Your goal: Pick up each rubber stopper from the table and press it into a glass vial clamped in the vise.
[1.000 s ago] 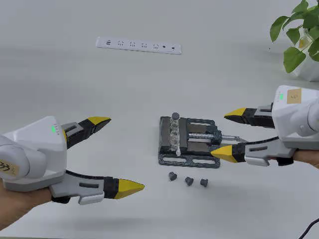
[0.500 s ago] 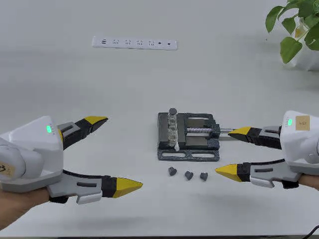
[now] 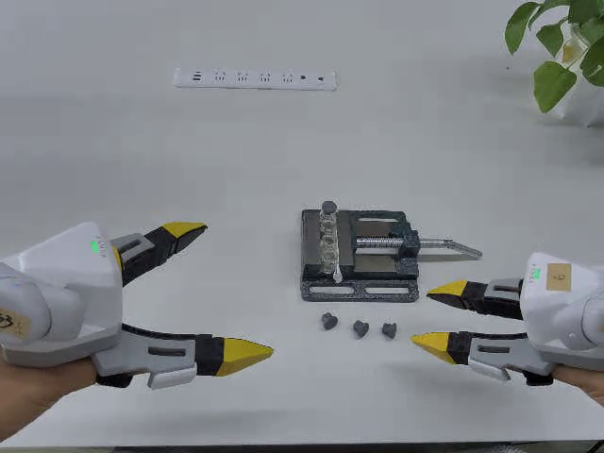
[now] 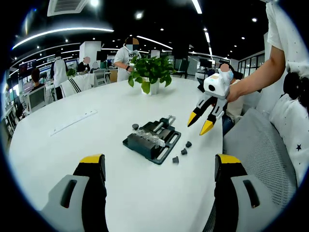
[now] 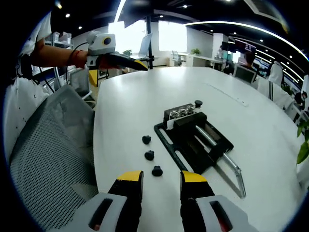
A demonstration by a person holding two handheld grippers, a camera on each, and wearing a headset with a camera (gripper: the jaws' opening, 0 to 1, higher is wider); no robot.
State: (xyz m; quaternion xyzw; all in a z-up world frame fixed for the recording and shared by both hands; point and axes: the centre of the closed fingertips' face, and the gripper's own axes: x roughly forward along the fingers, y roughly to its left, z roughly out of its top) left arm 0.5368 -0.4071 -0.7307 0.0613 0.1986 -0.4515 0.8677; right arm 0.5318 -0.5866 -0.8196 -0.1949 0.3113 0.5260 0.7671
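A dark vise [image 3: 377,257] [image 5: 195,137] [image 4: 153,141] clamps a row of glass vials [image 3: 328,243]. The farthest vial carries a black stopper [image 3: 328,206] [image 5: 198,103]. Three loose black rubber stoppers [image 3: 360,327] [image 5: 149,155] [image 4: 183,151] lie in a line on the white table in front of the vise. My right gripper [image 3: 435,316] [image 5: 161,176] is open with a modest gap, low to the table just right of the stoppers. My left gripper [image 3: 219,291] [image 4: 159,159] is wide open and holds nothing, well left of the vise.
A white power strip [image 3: 255,79] lies at the table's far side. A potted plant [image 3: 562,47] stands at the far right corner. The vise's handle [image 3: 451,247] sticks out to the right. A mesh chair [image 5: 53,159] sits beside the table's near edge.
My right gripper has come down and toward me, from beside the vise to the level of the loose stoppers, and its jaws have narrowed. The left gripper has barely moved.
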